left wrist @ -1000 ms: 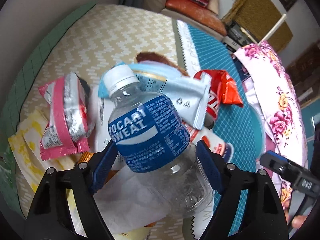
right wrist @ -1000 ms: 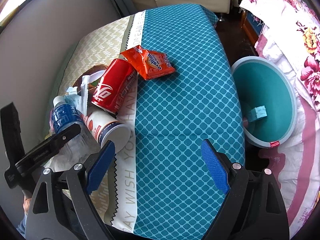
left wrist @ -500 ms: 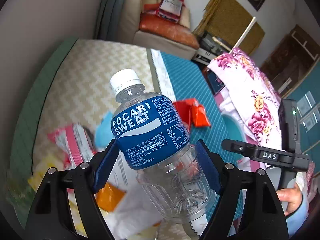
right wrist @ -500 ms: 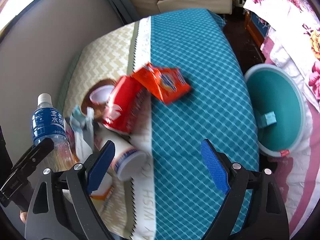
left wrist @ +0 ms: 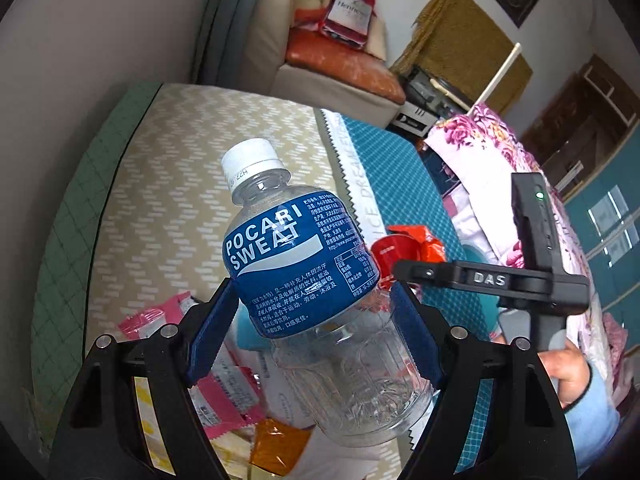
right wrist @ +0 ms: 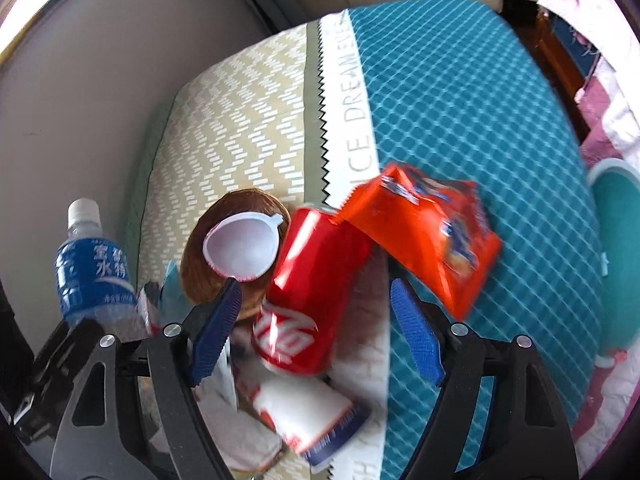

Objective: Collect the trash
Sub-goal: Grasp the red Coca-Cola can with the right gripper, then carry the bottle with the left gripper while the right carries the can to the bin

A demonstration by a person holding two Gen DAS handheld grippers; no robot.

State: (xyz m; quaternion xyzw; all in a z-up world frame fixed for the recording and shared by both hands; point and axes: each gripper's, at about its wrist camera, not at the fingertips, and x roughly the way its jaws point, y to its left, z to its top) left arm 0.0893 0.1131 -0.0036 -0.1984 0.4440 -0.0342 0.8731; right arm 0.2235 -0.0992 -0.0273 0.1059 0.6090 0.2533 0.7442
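My left gripper [left wrist: 314, 330] is shut on a clear Pocari Sweat bottle [left wrist: 316, 280] with a blue label and white cap, held up off the table. The same bottle [right wrist: 94, 268] shows at the left edge of the right wrist view. My right gripper [right wrist: 316, 330] hangs over a red cola can [right wrist: 312, 292] lying on its side; its jaws are closing, with the can between them and the pads [right wrist: 216, 330] apart from it. An orange snack bag [right wrist: 432, 232] leans on the can's far end. A white paper cup [right wrist: 320, 416] lies just below the can.
A small white plastic cup [right wrist: 242, 248] sits on a brown disc behind the can. Pink wrappers [left wrist: 160, 320] and other packets lie under the bottle. A teal bin [right wrist: 616, 256] stands off the table's right edge beside a floral cloth [left wrist: 500, 168]. A sofa [left wrist: 340, 68] is behind.
The left gripper has lifted the bottle up off the trash pile. The right gripper has swung left from the bare teal cloth to over the red can, its jaws narrowing.
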